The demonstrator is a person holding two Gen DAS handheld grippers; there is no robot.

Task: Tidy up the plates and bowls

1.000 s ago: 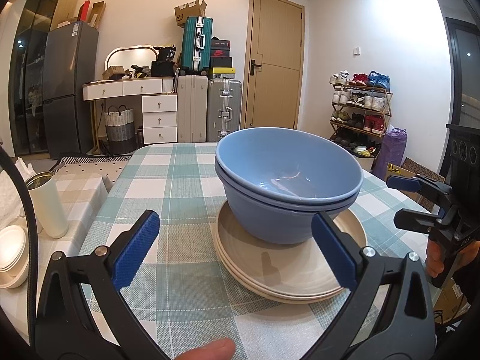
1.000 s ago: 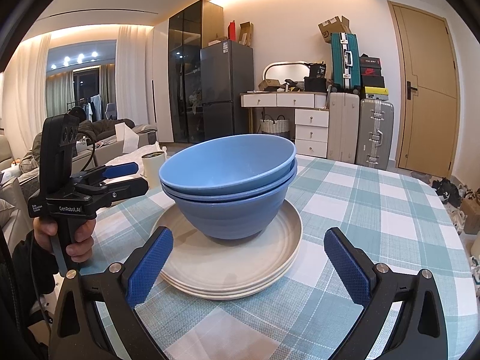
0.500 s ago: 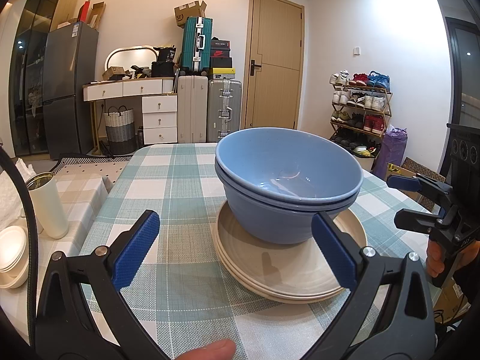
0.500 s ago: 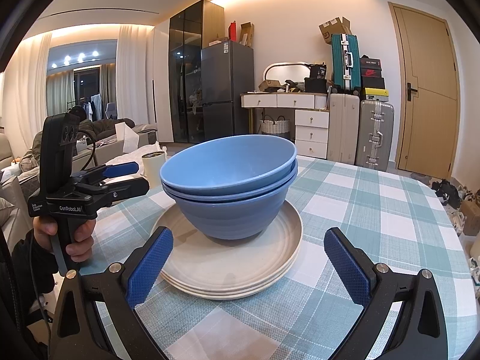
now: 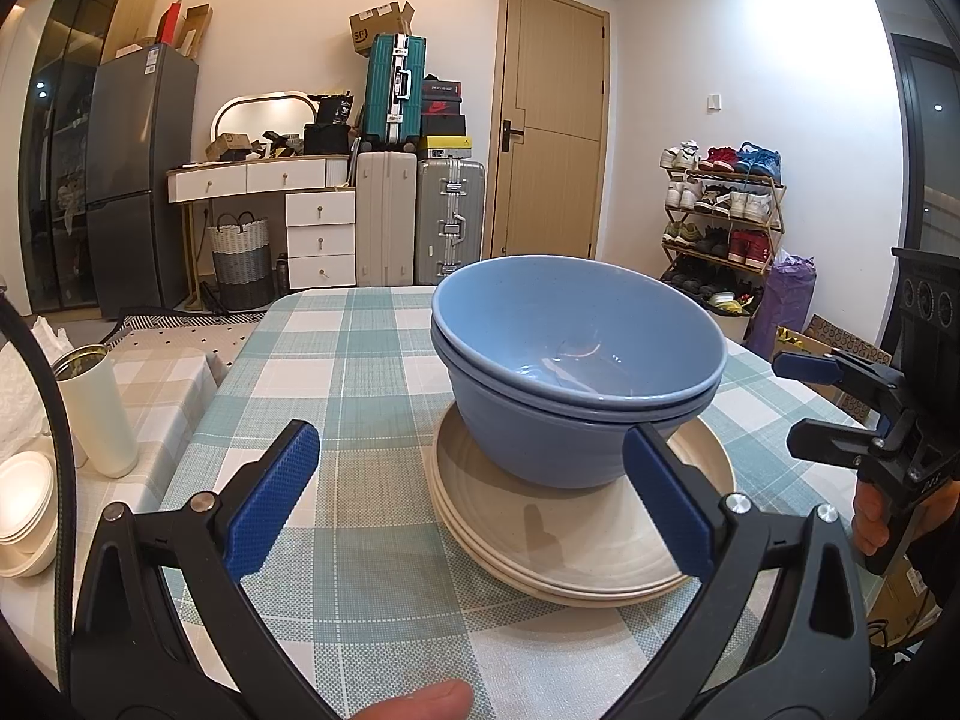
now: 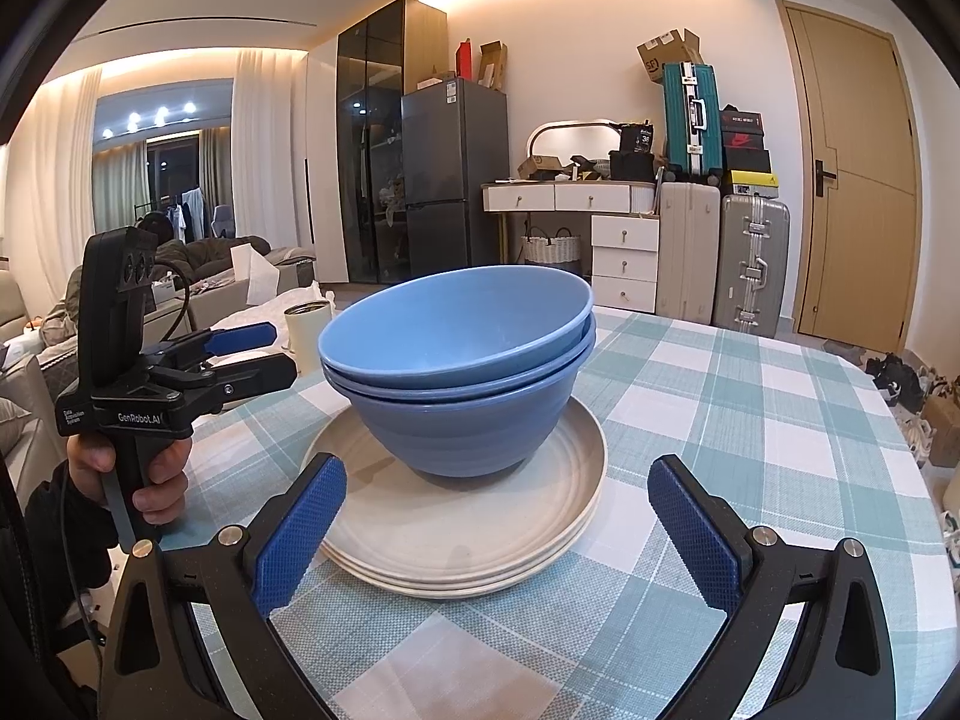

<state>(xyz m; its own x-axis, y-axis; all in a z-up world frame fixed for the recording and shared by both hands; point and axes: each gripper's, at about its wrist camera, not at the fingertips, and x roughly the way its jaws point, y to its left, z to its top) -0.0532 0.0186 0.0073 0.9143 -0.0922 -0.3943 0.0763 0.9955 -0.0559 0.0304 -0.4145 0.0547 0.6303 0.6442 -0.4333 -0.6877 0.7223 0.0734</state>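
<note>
Two nested blue bowls [image 5: 576, 372] [image 6: 462, 372] stand on a stack of cream plates [image 5: 588, 540] [image 6: 468, 528] on the checked tablecloth. My left gripper [image 5: 468, 480] is open, held just short of the stack on its near side, with nothing between its blue pads. My right gripper [image 6: 498, 510] is open too, facing the stack from the other side and holding nothing. Each gripper appears in the other's view: the right gripper [image 5: 810, 402] at the right edge, the left gripper [image 6: 282, 348] at the left, each in a hand.
A white tumbler [image 5: 99, 414] [image 6: 309, 336] and a stack of small white bowls [image 5: 24, 510] sit on a side surface left of the table [image 5: 360, 372]. Suitcases, a dresser, a fridge, a door and a shoe rack stand beyond the table.
</note>
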